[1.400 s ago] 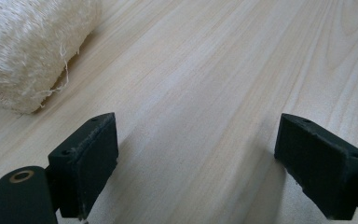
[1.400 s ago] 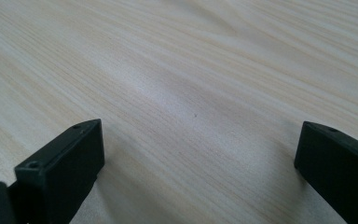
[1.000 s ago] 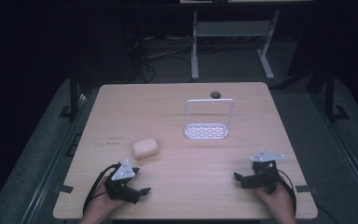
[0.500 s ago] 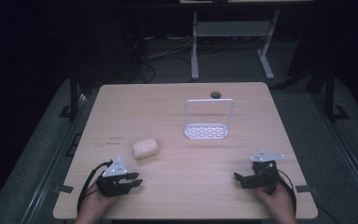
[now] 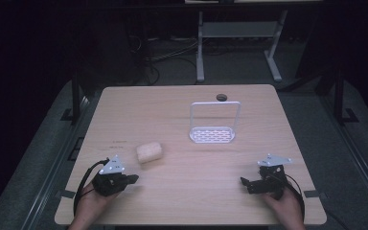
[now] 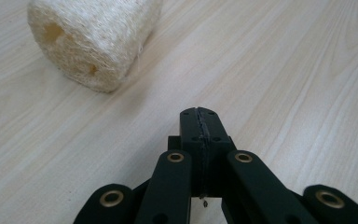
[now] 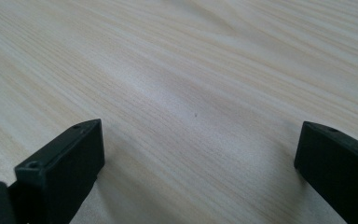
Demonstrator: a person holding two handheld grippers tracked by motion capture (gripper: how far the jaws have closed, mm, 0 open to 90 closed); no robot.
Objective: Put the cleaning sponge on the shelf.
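One pale fibrous loofah chunk (image 6: 91, 39) | left tongs (image 6: 200, 116) closed, empty | right tongs (image 7: 198, 144) wide, empty

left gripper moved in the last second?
Yes. In the high view the left gripper has swung its fingers and edged up the table toward the loofah, which stayed put. Its fingers are shut and still short of it.

Pale cream loofah piece (image 5: 149, 152) (image 6: 93, 37), short fibrous cylinder with holes in its end face, lying on its side on the wooden table's (image 5: 172, 110) near-left part, touching nothing else.
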